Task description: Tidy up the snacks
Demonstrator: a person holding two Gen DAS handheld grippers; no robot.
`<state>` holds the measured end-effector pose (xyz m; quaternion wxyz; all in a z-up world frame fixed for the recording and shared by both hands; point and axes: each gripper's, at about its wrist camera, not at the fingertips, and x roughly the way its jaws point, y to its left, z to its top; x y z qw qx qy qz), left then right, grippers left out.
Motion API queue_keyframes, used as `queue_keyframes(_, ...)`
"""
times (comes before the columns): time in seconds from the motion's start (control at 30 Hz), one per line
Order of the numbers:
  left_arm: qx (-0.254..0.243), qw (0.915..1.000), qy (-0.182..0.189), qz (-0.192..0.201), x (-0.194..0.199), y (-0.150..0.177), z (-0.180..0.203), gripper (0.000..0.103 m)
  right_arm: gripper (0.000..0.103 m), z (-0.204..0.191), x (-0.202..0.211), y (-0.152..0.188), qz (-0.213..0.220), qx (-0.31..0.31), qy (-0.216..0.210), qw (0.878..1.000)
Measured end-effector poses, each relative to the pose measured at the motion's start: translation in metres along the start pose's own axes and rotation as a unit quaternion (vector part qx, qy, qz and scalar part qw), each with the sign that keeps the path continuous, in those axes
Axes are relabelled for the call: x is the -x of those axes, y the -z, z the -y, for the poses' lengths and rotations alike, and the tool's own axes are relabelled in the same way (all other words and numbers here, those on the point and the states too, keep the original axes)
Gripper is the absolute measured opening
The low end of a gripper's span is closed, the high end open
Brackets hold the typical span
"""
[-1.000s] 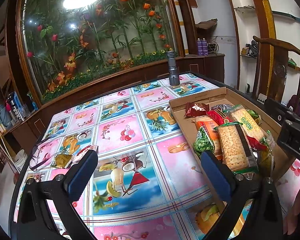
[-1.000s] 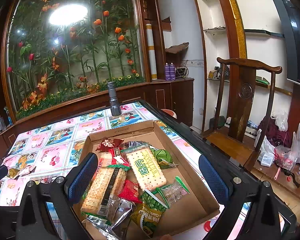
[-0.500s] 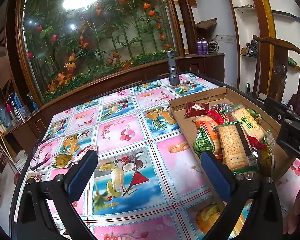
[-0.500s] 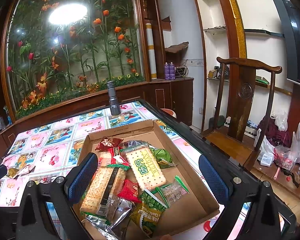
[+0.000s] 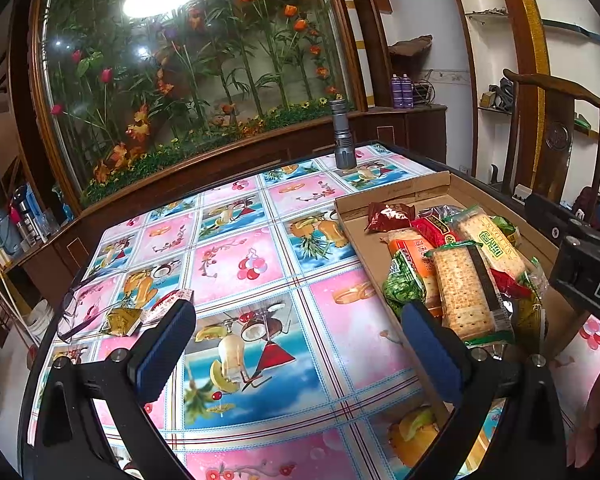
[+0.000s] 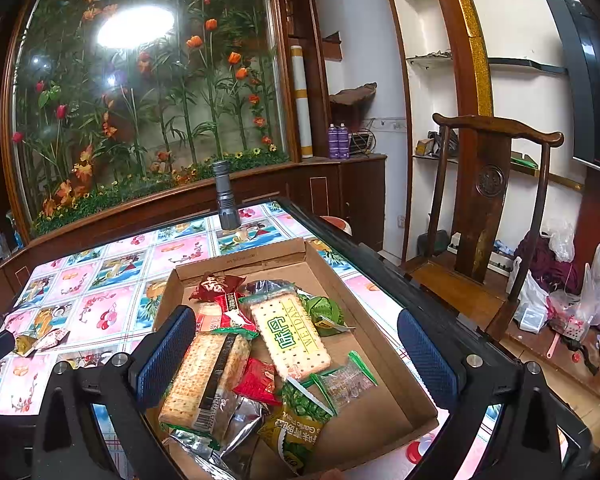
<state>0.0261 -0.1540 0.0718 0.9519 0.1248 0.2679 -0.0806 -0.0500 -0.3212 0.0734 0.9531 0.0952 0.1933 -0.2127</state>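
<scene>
Snacks: a heap of packets is held in an open cardboard box (image 6: 380, 344) on the right part of the table. Two cracker packs (image 6: 290, 330) lie uppermost, with red (image 6: 216, 286), green (image 6: 324, 310) and silver (image 6: 236, 420) wrappers around and under them. Two loose packets (image 5: 140, 314) are seen apart from the box, near the table's left edge, beside a pair of glasses (image 5: 74, 308).

Left gripper (image 5: 296, 344): jaws spread wide, nothing held; it is poised over bare tablecloth just left of the box.

Right gripper (image 6: 296, 354): jaws spread wide, nothing held; it is poised above the box, over the heap.

Surface: a table (image 5: 260, 264) covered by a glossy cloth printed in pink and blue squares with fruit, and edged by a dark rim. A grey torch (image 6: 226, 196) stands upright at the far edge.

Room: a large arched glass panel (image 6: 140, 100) with artificial flowers and bamboo, a lamp reflected in it, is set behind the table. Dark wood cabinets, two purple cans (image 6: 338, 142), white wall shelves, a wooden chair (image 6: 488, 208) and plastic bags (image 6: 572, 292) on the floor are seen to the right.
</scene>
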Motion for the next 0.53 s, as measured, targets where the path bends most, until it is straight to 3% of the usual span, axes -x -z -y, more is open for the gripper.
queue_keyframes(0.2,0.002,1.0,0.005,-0.004,-0.001,0.001,0.001,0.102,0.102,0.0,0.0,0.0,0.0,0.0,0.0,1.0)
queue_keyframes(0.37,0.023,0.9982,0.039,-0.039,-0.008,-0.001,-0.005,0.102,0.102,0.002,0.0,0.001,0.001,0.004,0.005,1.0)
queue_keyframes(0.53,0.039,0.9966,0.039,-0.061,0.001,0.005,-0.021,0.102,0.102,0.005,0.0,0.003,0.004,0.007,0.011,1.0)
